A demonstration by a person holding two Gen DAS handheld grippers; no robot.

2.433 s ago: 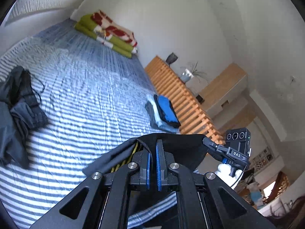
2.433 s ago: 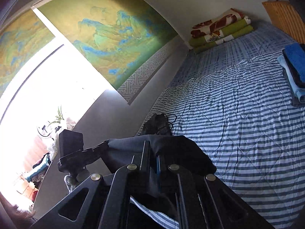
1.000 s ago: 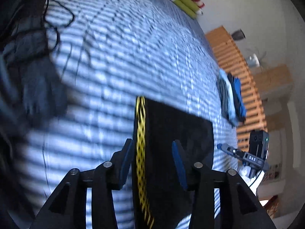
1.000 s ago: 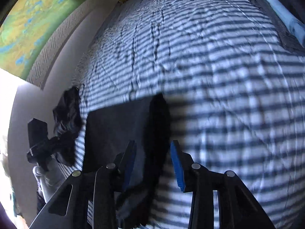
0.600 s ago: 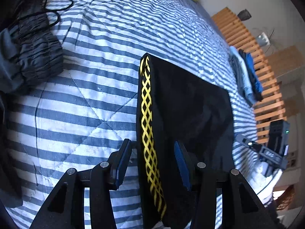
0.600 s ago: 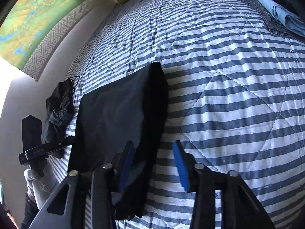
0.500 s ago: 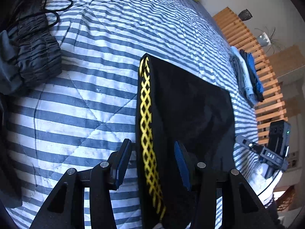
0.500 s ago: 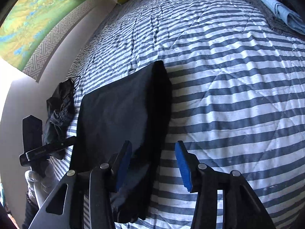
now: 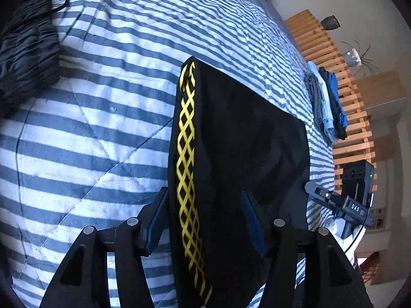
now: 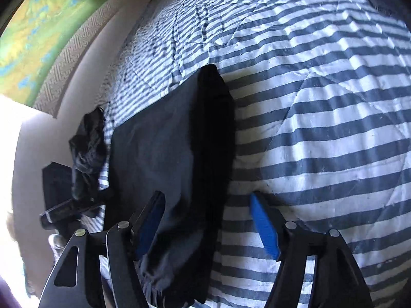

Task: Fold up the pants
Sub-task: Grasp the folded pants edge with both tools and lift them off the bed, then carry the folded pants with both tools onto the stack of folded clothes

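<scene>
Left-wrist view had the pants [image 9: 239, 154] flat on the striped bed [image 9: 90, 128], running toward 12 o'clock; your left gripper [image 9: 203, 220] and right gripper [image 10: 205, 220] both gaped, released. You probably needed even, matched pinches.

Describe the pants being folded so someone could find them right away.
Start at the striped bedspread covering the bed. Near its front edge, between the two open tools, lie flat black pants folded into a neat rectangle. Unlike the crumpled dark clothes nearby, they carry a yellow lattice stripe along one edge.
</scene>
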